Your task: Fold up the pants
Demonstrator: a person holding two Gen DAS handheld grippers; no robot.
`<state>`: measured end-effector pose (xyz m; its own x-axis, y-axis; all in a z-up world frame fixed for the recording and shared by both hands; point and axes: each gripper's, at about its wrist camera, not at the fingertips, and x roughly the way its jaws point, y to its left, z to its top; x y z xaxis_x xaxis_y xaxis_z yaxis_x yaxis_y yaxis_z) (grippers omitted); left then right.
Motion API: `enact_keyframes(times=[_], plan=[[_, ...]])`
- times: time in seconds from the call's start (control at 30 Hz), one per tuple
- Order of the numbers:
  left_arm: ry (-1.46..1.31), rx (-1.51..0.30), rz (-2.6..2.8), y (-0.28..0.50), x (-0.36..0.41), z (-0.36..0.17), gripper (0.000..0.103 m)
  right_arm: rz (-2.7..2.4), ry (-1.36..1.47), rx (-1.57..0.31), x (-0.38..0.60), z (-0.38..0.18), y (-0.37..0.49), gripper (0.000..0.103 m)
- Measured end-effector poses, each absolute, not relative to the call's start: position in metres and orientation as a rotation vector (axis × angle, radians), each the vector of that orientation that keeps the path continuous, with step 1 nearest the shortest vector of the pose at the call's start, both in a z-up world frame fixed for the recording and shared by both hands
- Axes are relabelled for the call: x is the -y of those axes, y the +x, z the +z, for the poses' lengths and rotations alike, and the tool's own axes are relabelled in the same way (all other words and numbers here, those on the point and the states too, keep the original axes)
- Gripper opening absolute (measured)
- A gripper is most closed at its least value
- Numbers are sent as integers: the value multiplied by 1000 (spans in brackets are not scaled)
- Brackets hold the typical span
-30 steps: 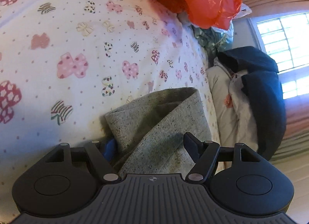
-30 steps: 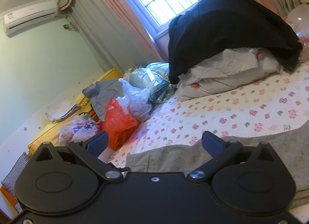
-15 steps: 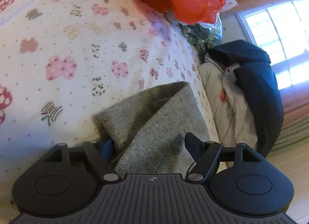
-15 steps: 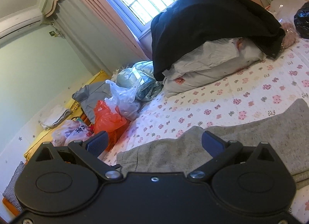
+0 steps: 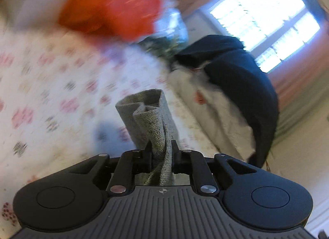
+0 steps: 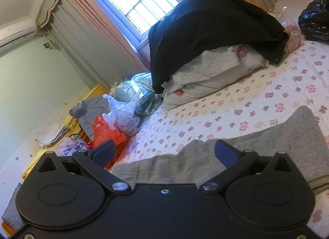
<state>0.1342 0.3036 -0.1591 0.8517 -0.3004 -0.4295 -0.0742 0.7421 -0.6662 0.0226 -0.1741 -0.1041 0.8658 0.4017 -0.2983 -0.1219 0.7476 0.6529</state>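
Grey pants (image 6: 257, 148) lie spread on a bed with a white butterfly-print sheet (image 6: 257, 99). My left gripper (image 5: 161, 148) is shut on a bunched end of the grey pants (image 5: 152, 115), which sticks up past the jaws above the sheet (image 5: 51, 95). My right gripper (image 6: 164, 152) is open and empty, held just above the near edge of the pants, with cloth showing between its blue-padded fingers (image 6: 226, 152).
A white pillow (image 6: 211, 72) under a dark garment (image 6: 205, 29) lies at the head of the bed by the window. An orange bag (image 6: 107, 134), a clear bag (image 6: 123, 115) and clothes are piled left of the bed. A black bag (image 6: 314, 22) sits far right.
My left gripper has shut on the pants end and lifted it, swinging fast so the view blurs. The right gripper stayed open and shifted slightly over the pants.
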Motion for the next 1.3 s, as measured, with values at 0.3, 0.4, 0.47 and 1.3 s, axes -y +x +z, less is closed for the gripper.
enact_keyframes(times=[0.3, 0.4, 0.47, 1.3], plan=[[-521, -391, -332, 103, -153, -100, 14, 111, 767, -417, 239, -116, 10, 103], [-395, -406, -402, 103, -82, -97, 14, 50, 798, -403, 266, -120, 2, 103], [-327, -429, -469, 101, -39, -105, 14, 11, 812, -393, 281, -124, -6, 103], [129, -570, -726, 36, 64, -151, 25, -14, 722, -542, 336, -129, 31, 97]])
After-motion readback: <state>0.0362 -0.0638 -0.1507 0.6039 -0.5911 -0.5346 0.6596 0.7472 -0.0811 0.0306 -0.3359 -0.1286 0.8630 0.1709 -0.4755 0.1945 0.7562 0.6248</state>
